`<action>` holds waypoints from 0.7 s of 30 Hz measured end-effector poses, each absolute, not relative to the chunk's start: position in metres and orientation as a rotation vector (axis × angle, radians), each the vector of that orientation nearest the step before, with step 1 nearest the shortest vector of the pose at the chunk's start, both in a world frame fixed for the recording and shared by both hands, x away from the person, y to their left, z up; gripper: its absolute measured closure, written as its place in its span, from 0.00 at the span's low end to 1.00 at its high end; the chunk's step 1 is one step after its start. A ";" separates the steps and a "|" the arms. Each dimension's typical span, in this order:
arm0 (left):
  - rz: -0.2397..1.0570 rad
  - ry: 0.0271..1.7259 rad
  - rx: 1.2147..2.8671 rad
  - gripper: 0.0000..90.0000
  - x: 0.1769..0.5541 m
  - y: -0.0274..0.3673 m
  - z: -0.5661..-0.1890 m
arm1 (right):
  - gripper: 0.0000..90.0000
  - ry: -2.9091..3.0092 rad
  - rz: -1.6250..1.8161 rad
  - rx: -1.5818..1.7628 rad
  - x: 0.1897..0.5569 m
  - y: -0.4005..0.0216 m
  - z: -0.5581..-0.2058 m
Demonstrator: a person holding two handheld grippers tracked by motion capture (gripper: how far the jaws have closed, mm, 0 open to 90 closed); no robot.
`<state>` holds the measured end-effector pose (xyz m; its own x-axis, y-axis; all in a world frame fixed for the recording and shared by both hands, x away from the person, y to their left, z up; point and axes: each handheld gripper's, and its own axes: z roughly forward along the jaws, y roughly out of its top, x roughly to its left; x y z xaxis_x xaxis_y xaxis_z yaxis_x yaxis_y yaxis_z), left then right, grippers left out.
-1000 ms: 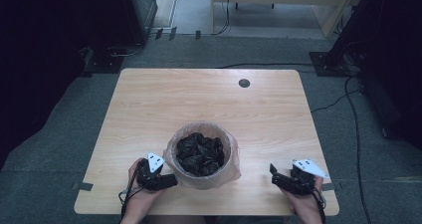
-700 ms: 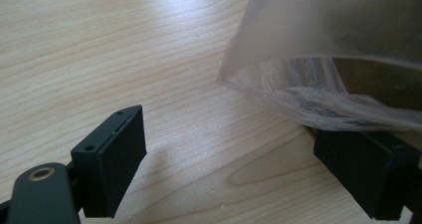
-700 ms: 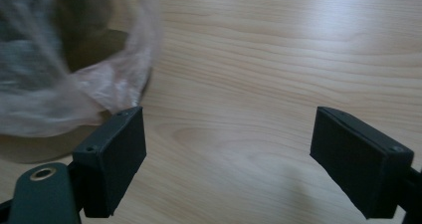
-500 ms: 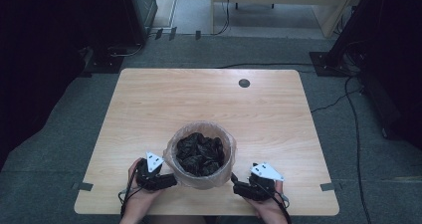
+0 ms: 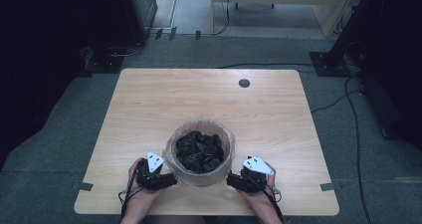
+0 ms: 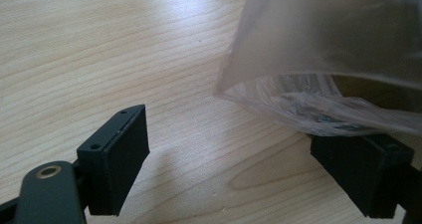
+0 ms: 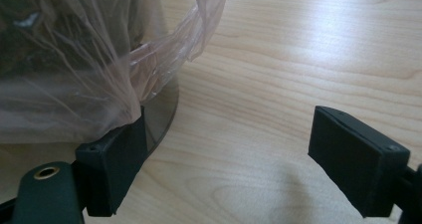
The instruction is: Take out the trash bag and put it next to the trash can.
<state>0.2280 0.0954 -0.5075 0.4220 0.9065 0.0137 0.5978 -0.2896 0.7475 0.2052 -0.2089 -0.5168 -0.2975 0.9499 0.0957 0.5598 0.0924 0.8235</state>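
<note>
A round bin lined with a clear plastic bag stands near the front middle of the wooden table. Crumpled black material fills it. My left gripper sits low against the bin's left side, jaws open; in the left gripper view the bag's loose skirt hangs over the right-hand jaw. My right gripper is at the bin's right side, also open. In the right gripper view the bag drapes onto the left-hand jaw beside the bin's base. Neither pair of pads presses on anything.
A small dark round hole lies in the tabletop near its far edge. Grey floor surrounds the table, with cables at the right and tape marks by the front corners. Dark equipment stands at both sides.
My right gripper has slid left along the front of the table, from near the right corner up to the bin's side. The left gripper and the bin have stayed put.
</note>
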 end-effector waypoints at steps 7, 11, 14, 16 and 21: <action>0.612 1.253 1.972 0.34 0.226 0.091 -0.504 | 0.26 1.867 1.078 1.438 0.211 -0.205 -0.517; 0.637 1.238 1.922 0.54 0.224 0.089 -0.499 | 0.41 1.881 1.070 1.437 0.216 -0.202 -0.518; 0.598 1.195 1.896 0.76 0.222 0.089 -0.494 | 0.61 1.878 1.105 1.421 0.217 -0.201 -0.517; 0.571 1.181 1.876 0.84 0.220 0.088 -0.491 | 0.67 1.879 1.117 1.413 0.217 -0.201 -0.517; 0.539 1.138 1.840 1.00 0.215 0.087 -0.480 | 0.90 1.867 1.180 1.361 0.214 -0.199 -0.509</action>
